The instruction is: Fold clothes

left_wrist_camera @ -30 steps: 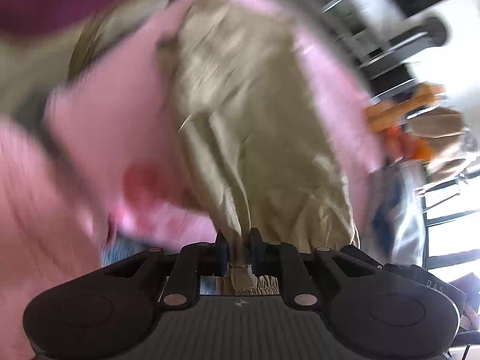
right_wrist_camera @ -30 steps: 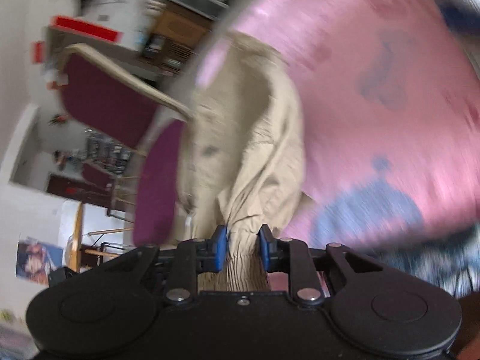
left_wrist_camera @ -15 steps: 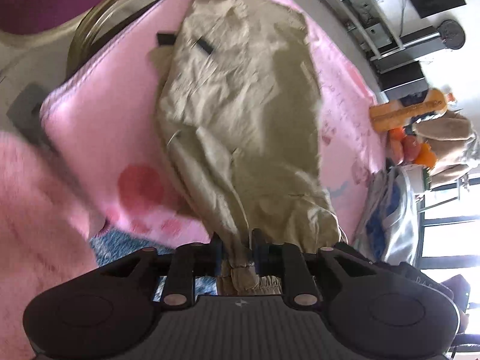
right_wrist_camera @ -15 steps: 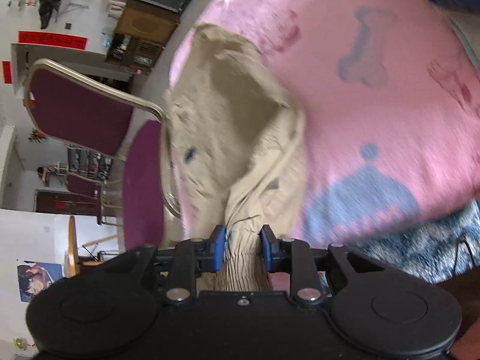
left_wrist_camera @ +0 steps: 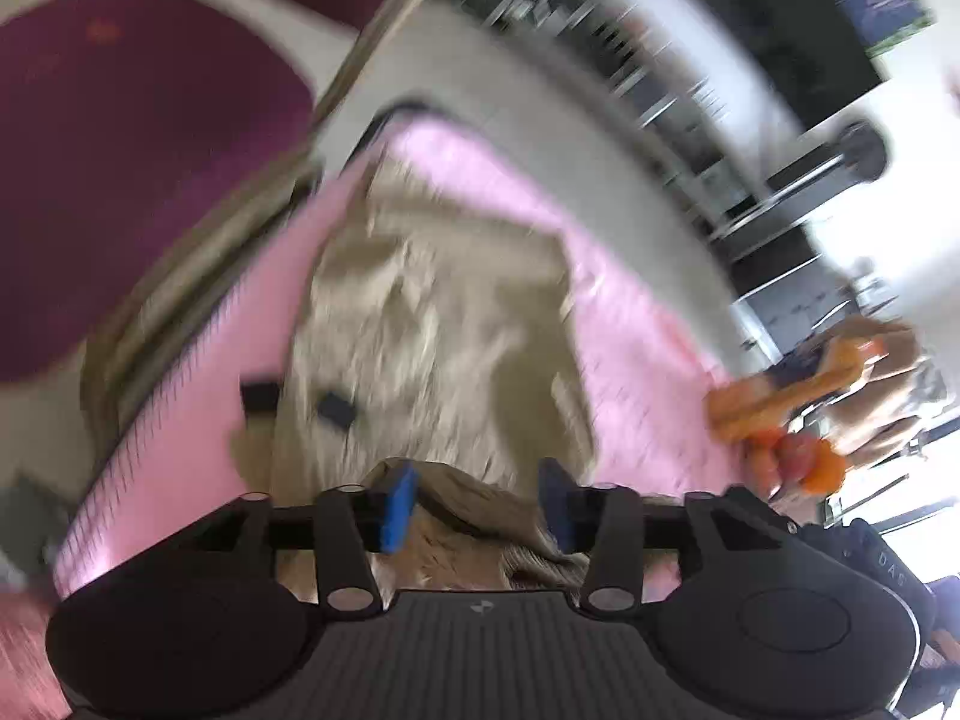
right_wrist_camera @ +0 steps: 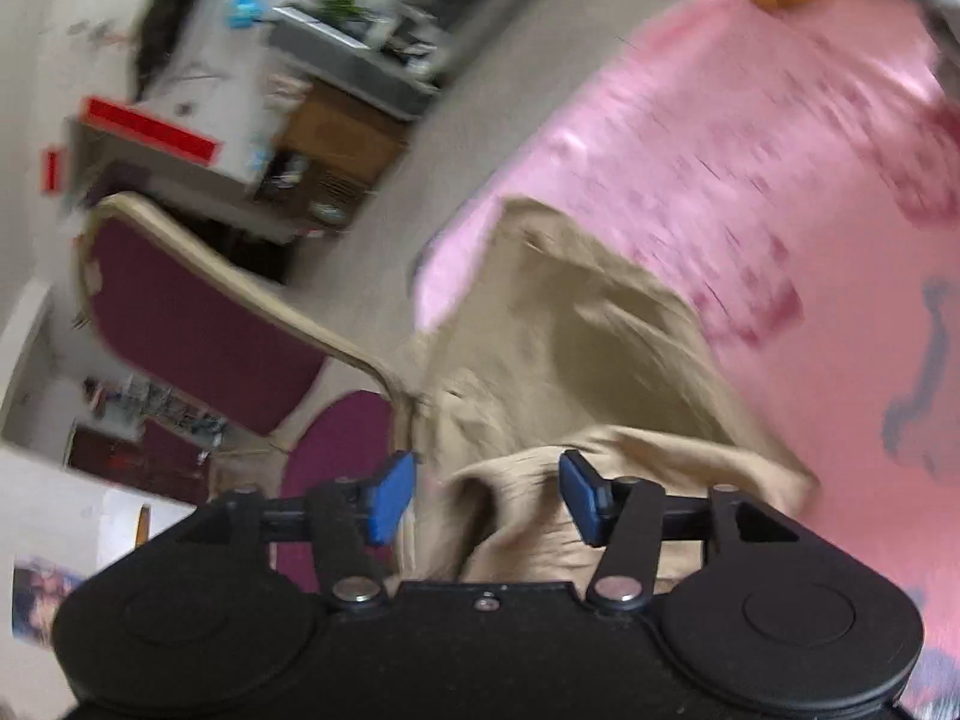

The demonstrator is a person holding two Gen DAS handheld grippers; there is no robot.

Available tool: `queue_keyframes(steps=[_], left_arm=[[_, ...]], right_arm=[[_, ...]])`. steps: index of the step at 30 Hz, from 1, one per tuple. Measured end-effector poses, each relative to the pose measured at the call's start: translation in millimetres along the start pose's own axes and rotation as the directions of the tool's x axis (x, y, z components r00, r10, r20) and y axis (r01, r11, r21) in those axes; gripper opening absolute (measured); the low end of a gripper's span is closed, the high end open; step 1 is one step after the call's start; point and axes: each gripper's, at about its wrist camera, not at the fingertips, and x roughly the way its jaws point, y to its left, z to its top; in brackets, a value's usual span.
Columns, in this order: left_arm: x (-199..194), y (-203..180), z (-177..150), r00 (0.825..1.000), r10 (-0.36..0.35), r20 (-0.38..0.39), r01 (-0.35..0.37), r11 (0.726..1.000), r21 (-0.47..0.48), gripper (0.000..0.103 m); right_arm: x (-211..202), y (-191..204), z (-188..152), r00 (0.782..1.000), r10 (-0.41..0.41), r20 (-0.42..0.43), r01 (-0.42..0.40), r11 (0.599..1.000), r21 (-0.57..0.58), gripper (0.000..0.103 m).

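The khaki garment [left_wrist_camera: 432,348] lay doubled on the pink blanket [left_wrist_camera: 630,354] at its left end beside the chair [right_wrist_camera: 198,324], its near edge bunched between the spread left tongs [left_wrist_camera: 474,501] and right tongs [right_wrist_camera: 486,495], so further folding probably remained.

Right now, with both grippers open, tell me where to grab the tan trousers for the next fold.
Take the tan trousers by the bunched edge raised between the open right gripper fingers, coming straight in along the pink blanket. That ridge stands up from the flat cloth, so the pads can likely close across it.
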Motion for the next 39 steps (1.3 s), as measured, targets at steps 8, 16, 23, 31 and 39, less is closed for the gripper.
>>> queue_keyframes(steps=[8, 16, 23, 31, 39], left_arm=[[2, 31, -34, 0.984, 0.174, 0.030, -0.177, 0.978, 0.108, 0.050], [65, 27, -38, 0.969, 0.246, 0.011, -0.242, 0.945, 0.220, 0.050], [95, 17, -46, 0.955, 0.292, 0.056, -0.294, 0.898, 0.329, 0.052], [121, 6, -60, 0.929, 0.363, 0.069, -0.353, 0.818, 0.454, 0.051], [136, -6, -77, 0.899, 0.418, 0.131, -0.413, 0.708, 0.573, 0.048]], right_arm=[[-16, -7, 16, 0.995, -0.097, 0.001, 0.094, 0.967, -0.235, 0.060], [24, -37, 8, 0.979, -0.188, -0.082, 0.136, 0.893, -0.429, 0.047], [52, -66, 5, 0.990, -0.114, -0.088, 0.062, 0.892, -0.449, 0.043], [83, -61, -9, 0.988, -0.099, -0.122, 0.009, 0.813, -0.582, 0.054], [105, -50, -47, 0.965, -0.261, -0.017, 0.155, 0.623, -0.766, 0.024]])
